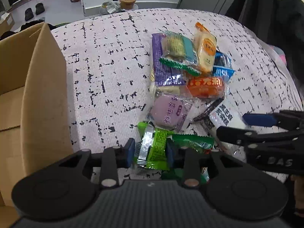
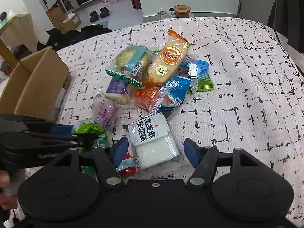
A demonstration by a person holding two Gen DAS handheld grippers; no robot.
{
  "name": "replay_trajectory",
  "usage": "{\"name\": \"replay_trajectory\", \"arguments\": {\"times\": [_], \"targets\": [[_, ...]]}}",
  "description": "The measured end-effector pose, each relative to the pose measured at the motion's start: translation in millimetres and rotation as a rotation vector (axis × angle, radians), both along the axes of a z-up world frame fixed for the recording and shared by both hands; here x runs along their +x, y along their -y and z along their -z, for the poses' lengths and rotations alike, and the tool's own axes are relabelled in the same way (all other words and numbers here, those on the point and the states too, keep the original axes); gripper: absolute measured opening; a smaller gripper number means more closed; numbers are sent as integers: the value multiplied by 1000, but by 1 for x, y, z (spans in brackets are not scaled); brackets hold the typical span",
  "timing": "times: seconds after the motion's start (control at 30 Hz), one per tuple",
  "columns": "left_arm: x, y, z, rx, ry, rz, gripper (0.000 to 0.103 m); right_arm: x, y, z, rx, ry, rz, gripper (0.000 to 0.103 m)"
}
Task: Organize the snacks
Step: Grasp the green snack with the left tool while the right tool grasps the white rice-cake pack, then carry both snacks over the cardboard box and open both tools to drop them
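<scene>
A pile of wrapped snacks [image 1: 190, 72] lies on a white table with black marks. My left gripper [image 1: 151, 153] is shut on a light green snack packet [image 1: 155, 148] at the near end of the pile. My right gripper [image 2: 154, 151] is open around a white sesame cake packet [image 2: 153, 140], its blue pads apart on either side. The right gripper also shows at the right of the left wrist view [image 1: 252, 125]. The left gripper shows at the left of the right wrist view [image 2: 76, 133]. The pile [image 2: 155, 76] includes an orange rice cake packet [image 2: 167, 62].
An open cardboard box [image 1: 38, 95] stands at the table's left edge; it also shows in the right wrist view [image 2: 38, 83]. A purple mochi packet [image 1: 171, 112] lies just beyond the green one. Jars [image 1: 127, 1] stand beyond the far edge. A dark garment [image 1: 275, 19] hangs at right.
</scene>
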State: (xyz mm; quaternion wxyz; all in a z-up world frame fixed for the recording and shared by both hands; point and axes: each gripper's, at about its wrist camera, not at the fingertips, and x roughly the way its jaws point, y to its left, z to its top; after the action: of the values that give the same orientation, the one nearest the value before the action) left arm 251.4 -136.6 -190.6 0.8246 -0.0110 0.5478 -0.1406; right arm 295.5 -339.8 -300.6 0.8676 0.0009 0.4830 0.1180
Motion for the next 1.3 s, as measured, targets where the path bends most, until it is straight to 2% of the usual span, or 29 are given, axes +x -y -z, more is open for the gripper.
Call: {"name": "replay_trajectory", "arguments": {"times": [0.03,0.07,0.1,0.3,0.63,0.9,1.3], "targets": [[0,0,-1,2,7,-4,30,1,-3,3,-27,-3,-6,61],[-1,-1,-3,1,17,-5,29,1,-5,5,-45,-14,-14,53],[-2,-1,-5,-5,22,-6,29,2,-6,5,-40,-19,-14,51],[-7,-4,-14,-19,59,1,28,-9,-14,-1,-69,1,-35,44],[-19,-13,-42,-62,148,17,28,-28,-17,-31,-39,80,0,42],[-28,-28,-72,-85,228,-4,28,-37,-26,-56,27,155,16,42],[-39,-67,-109,-92,333,-100,28,-41,-59,-86,81,250,-42,41]]}}
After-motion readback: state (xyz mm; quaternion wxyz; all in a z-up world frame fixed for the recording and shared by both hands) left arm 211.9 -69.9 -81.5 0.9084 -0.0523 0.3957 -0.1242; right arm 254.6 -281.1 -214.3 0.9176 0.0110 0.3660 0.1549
